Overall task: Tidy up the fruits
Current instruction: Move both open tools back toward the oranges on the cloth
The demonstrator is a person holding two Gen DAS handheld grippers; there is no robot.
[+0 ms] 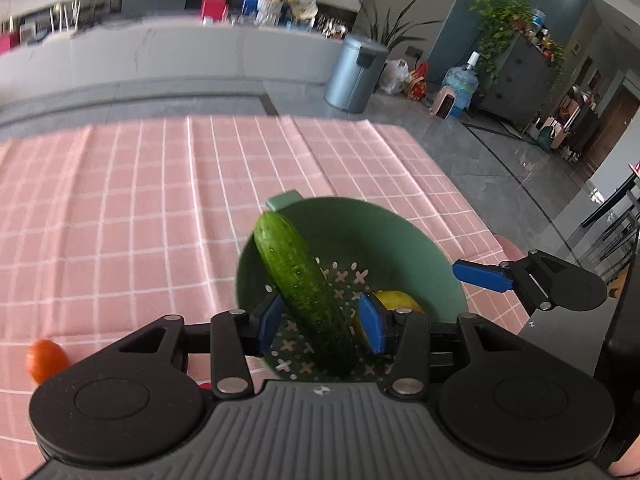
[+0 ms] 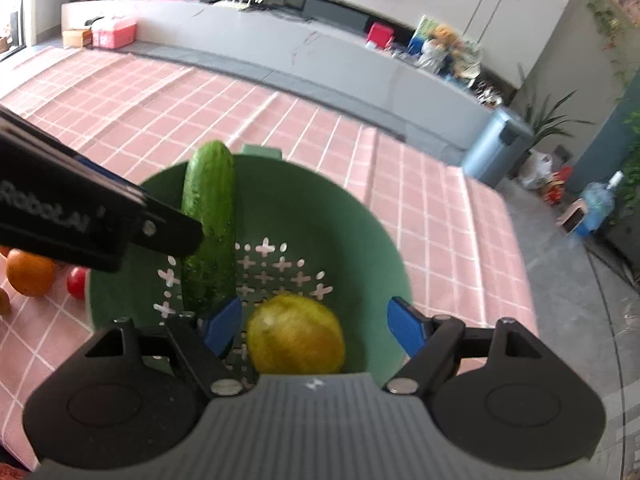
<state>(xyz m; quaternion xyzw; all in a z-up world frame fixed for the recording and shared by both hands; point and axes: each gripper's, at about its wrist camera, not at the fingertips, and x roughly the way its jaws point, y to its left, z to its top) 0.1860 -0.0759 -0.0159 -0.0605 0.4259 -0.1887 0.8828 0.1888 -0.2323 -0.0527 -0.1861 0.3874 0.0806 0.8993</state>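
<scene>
A green colander bowl (image 1: 400, 240) stands on the pink checked cloth; it also shows in the right wrist view (image 2: 340, 220). A green cucumber (image 1: 304, 288) leans inside it against the rim, also seen in the right wrist view (image 2: 210, 220). A yellow-green lemon (image 2: 296, 334) lies on the bowl's bottom, and shows in the left wrist view (image 1: 396, 300). My left gripper (image 1: 322, 320) is open, its pads apart on either side of the cucumber. My right gripper (image 2: 316, 326) is open above the lemon, not touching it.
An orange (image 2: 30, 272), a red tomato (image 2: 78, 282) and a brown fruit (image 2: 4, 300) lie on the cloth left of the bowl. The orange shows in the left wrist view (image 1: 44, 360). The table's right edge (image 2: 516, 240) is close to the bowl.
</scene>
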